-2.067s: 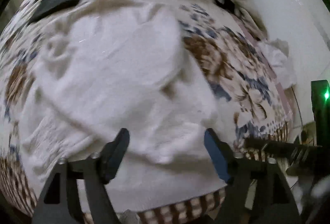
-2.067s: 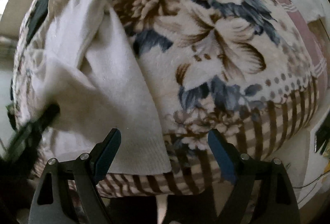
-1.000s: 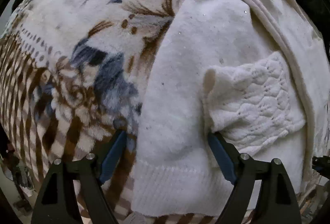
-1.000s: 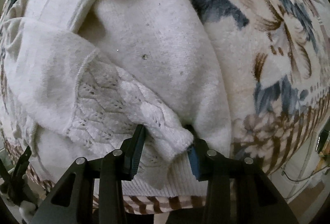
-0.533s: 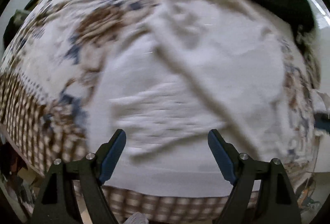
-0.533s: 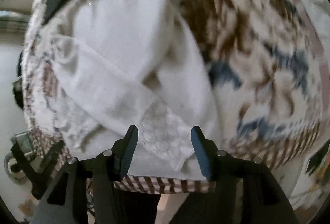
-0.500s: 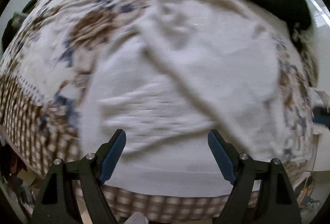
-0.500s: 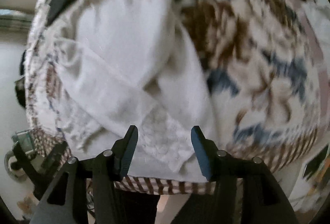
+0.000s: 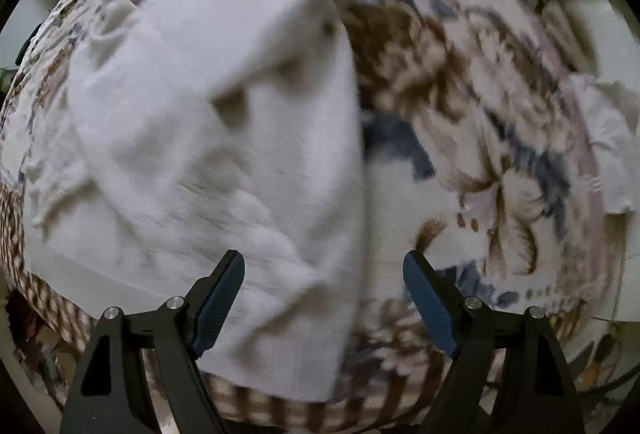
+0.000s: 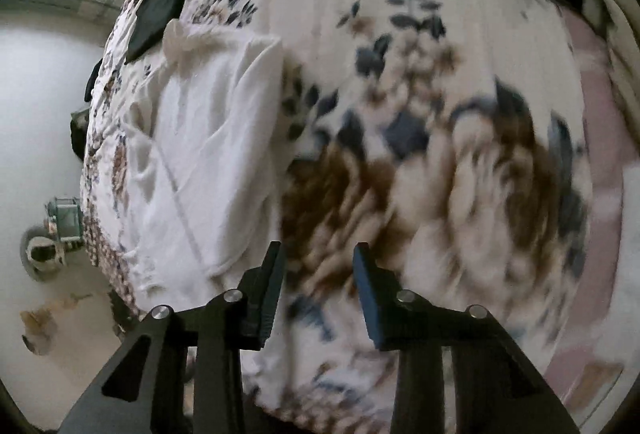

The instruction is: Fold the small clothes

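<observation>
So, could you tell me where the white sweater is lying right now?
The white sweater lies on the floral blanket, left of centre in both wrist views, near the bed's left edge, below the dark pillow.

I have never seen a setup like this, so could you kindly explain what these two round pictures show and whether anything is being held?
There is no robot here: a person holds a two-finger gripper in each hand, and a fisheye camera on each one looks forward along its fingers, which makes the pictures round and curved. One picture comes from the left gripper, the other from the right gripper; the dark prongs at the bottom are their fingers. Both are open and hold nothing. Below them lies a flowered blanket in brown and blue, and on it a white knitted garment, partly folded, which the right view shows at its left. A dark cloth lies at the blanket's far edge. Both pictures are blurred by motion.
</observation>
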Tool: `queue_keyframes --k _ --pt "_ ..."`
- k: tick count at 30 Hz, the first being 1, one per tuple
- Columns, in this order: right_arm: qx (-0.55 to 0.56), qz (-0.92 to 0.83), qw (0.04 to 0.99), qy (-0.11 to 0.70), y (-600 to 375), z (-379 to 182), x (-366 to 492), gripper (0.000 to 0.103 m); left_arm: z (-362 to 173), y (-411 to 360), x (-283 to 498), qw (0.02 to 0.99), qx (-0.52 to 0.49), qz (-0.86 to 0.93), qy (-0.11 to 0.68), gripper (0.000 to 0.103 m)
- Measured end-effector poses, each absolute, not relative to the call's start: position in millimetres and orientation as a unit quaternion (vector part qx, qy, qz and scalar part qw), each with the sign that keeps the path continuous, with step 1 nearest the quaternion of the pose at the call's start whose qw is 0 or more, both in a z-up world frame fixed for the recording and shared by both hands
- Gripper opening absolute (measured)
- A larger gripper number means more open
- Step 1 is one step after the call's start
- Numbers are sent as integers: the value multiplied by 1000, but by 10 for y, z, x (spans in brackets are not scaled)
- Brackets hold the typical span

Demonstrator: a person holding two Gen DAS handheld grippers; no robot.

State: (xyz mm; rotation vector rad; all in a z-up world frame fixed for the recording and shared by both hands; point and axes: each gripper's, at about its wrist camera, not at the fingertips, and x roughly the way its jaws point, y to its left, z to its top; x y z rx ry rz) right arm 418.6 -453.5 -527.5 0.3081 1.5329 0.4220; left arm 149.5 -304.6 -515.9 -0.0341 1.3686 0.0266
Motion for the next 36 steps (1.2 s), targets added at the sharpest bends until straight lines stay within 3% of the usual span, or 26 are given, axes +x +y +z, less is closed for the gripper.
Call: queue_keyframes --k 8,11,17,19,20,21,22,23,24,25,26,27,36 --pt "201 227 653 694 -4186 -6069 5220 38 -5551 -3063 1645 762 -10 63 644 80" --pt "262 249 641 677 -4083 -6125 5351 38 -5541 -3004 1671 763 -12 66 642 80" --pt "236 245 659 671 -3812 -6227 5546 39 -5565 -2845 1702 769 -4 68 635 80" --pt "241 243 659 670 -3782 -6295 5607 45 -5591 -2788 1710 774 -10 69 629 74" --pt "244 242 651 677 -3758 -6373 5656 50 -5592 -2761 1723 778 -14 71 624 63" --pt "248 243 646 680 -3733 -6418 5679 50 -5574 -2725 1728 783 -18 74 618 38" --pt "251 249 638 684 -3675 -6486 5716 50 -5550 -2688 1725 787 -17 80 611 23" --pt "253 256 634 684 -3631 -6510 5739 50 -5519 -2646 1725 790 -15 88 606 15" --pt "257 266 631 682 -3570 -6511 5746 51 -5477 -2569 1718 794 -30 88 601 13" --pt "259 270 630 680 -3530 -6509 5745 48 -5440 -2505 1708 795 -44 90 599 13" --pt "260 275 630 678 -3463 -6481 5744 24 -5365 -2417 1679 799 -59 93 591 12" --pt "256 273 631 679 -3417 -6452 5740 8 -5303 -2368 1654 802 -66 92 587 12" --pt "209 254 658 678 -2935 -5501 5649 7 -4403 -1560 1357 822 -157 104 538 11"
